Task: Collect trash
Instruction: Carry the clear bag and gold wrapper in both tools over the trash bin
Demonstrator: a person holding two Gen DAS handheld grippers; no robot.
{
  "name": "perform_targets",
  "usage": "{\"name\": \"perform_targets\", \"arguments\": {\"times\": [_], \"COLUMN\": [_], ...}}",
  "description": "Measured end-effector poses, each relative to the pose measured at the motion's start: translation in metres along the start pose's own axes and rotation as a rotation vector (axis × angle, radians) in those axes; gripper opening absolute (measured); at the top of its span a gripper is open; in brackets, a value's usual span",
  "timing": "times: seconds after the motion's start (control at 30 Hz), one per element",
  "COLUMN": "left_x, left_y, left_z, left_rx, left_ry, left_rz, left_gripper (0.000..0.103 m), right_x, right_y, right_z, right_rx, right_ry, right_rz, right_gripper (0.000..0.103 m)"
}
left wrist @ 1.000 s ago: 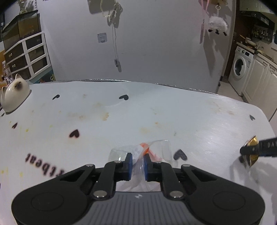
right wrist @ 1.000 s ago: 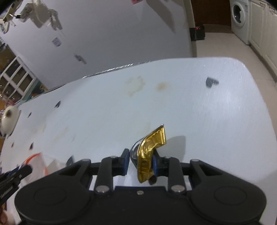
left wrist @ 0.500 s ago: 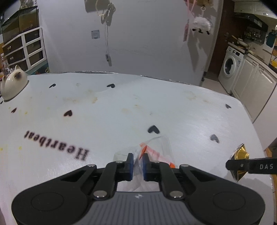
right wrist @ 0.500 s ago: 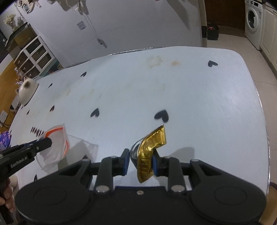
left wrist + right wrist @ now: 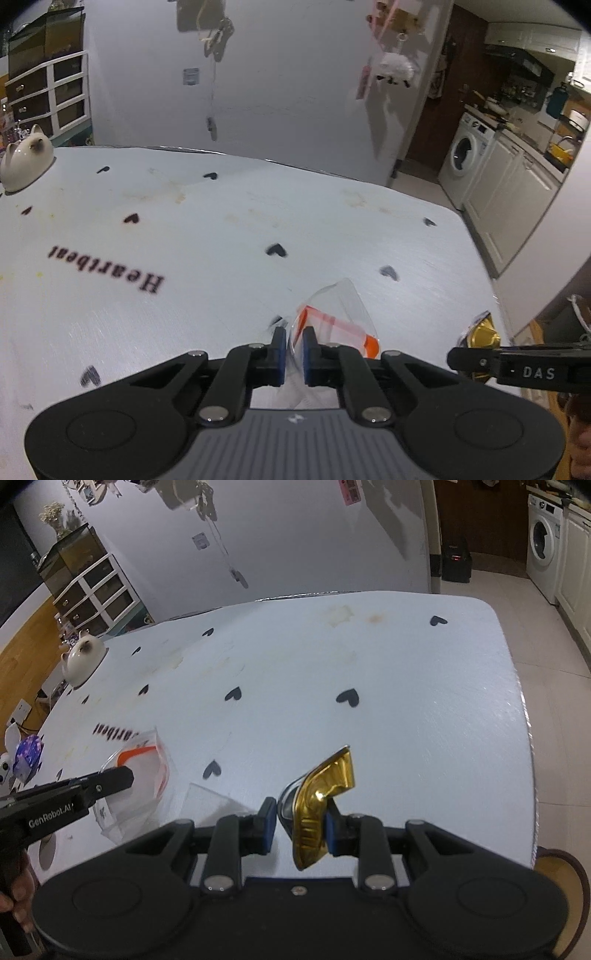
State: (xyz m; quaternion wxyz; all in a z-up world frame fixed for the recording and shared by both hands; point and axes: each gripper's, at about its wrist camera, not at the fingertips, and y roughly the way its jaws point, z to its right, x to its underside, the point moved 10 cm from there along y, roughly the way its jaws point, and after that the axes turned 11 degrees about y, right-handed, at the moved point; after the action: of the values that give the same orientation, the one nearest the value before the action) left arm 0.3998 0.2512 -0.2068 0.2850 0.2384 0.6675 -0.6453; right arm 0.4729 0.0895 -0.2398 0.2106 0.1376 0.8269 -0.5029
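A clear plastic bag with orange-red print (image 5: 338, 314) hangs above the table, pinched by my left gripper (image 5: 294, 347), which is shut on it. From the right wrist view the same bag (image 5: 142, 775) shows at the left with the left gripper (image 5: 127, 777) on it. A crumpled gold foil wrapper (image 5: 321, 801) is clamped in my right gripper (image 5: 300, 823), shut on it, above the table's near right part. In the left wrist view the wrapper (image 5: 484, 332) and the right gripper (image 5: 452, 362) show at the right edge.
The white table (image 5: 221, 229) has black heart prints, "Heartbeat" lettering and some stains. A white cat-shaped ceramic pot (image 5: 24, 162) stands at its far left corner. Beyond the right edge are tiled floor, a washing machine (image 5: 463, 155) and cabinets. A hand (image 5: 14, 890) holds the left tool.
Both grippers have pulled back toward the near edge and risen, carrying the bag and the gold wrapper. More of the table shows ahead of them.
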Motion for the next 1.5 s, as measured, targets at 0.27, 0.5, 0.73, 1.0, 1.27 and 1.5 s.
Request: {"name": "perform_targets", "arguments": {"times": [0.27, 0.5, 0.73, 1.0, 1.27, 1.5], "left_x": [0.019, 0.019, 0.015, 0.014, 0.018, 0.041], "left_y": [-0.02, -0.032, -0.035, -0.031, -0.02, 0.005], "left_z": [0.045, 0.093, 0.162, 0.246, 0.323, 0.388], "left_rx": [0.053, 0.063, 0.09, 0.123, 0.174, 0.238], "left_ry": [0.038, 0.076, 0.106, 0.133, 0.155, 0.184], "left_rz": [-0.017, -0.014, -0.012, -0.015, -0.032, -0.109], "left_gripper": [0.009, 0.009, 0.009, 0.009, 0.009, 0.009], "right_x": [0.024, 0.031, 0.034, 0.033, 0.034, 0.045], "right_y": [-0.036, -0.071, -0.107, -0.142, -0.167, -0.178], "right_z": [0.021, 0.055, 0.107, 0.178, 0.252, 0.315], "right_rx": [0.021, 0.042, 0.062, 0.07, 0.097, 0.136], "right_ry": [0.0, -0.011, -0.004, 0.024, 0.052, 0.096], "right_rz": [0.024, 0.057, 0.069, 0.076, 0.078, 0.059], "right_gripper": [0.027, 0.027, 0.027, 0.027, 0.027, 0.027]}}
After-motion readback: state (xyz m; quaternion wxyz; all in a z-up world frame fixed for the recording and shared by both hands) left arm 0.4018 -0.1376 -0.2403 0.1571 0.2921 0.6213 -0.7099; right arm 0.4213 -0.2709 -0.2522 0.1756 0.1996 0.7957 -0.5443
